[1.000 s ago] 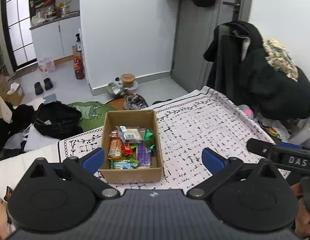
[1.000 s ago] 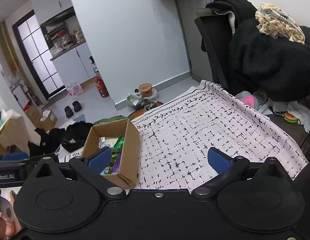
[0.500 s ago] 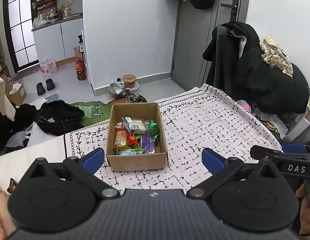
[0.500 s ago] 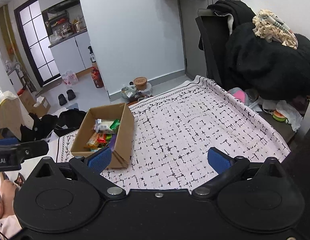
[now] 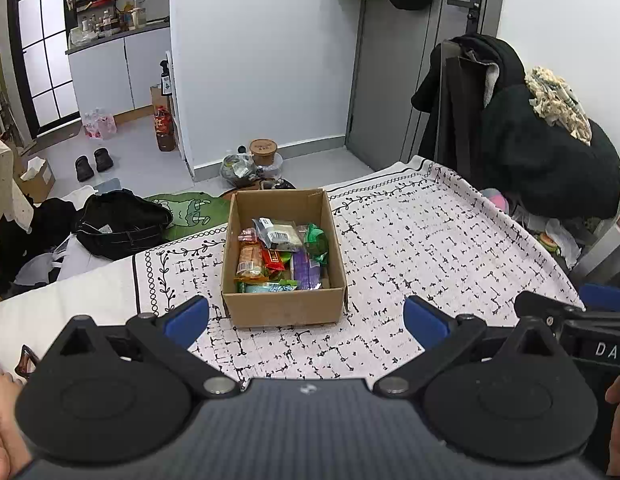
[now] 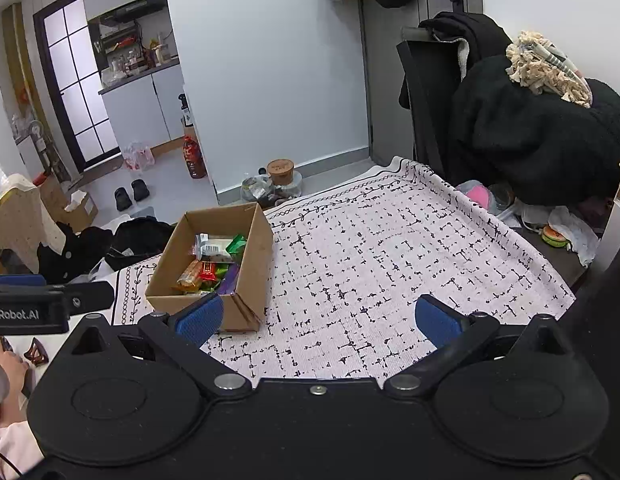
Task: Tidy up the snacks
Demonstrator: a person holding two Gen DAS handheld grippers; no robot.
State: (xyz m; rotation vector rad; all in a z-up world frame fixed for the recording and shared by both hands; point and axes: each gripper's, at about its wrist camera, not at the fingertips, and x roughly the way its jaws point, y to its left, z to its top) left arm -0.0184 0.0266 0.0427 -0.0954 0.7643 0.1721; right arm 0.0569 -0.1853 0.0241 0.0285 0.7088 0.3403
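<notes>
An open cardboard box (image 5: 285, 310) stands on the patterned tablecloth (image 5: 430, 252) and holds several wrapped snacks (image 5: 281, 258). It also shows in the right wrist view (image 6: 253, 264), with the snacks (image 6: 211, 266) inside. My left gripper (image 5: 305, 322) is open and empty, held back above the table's near edge in front of the box. My right gripper (image 6: 316, 320) is open and empty, to the right of the box and apart from it.
A chair piled with dark coats (image 5: 530, 152) stands at the table's far right corner. Bags and clothes (image 5: 117, 224) lie on the floor beyond the table's far left edge. A hair clip (image 6: 33, 352) lies at the near left.
Both grippers have pulled back and risen away from the box, which now looks smaller and farther off. Both stay open and empty.
</notes>
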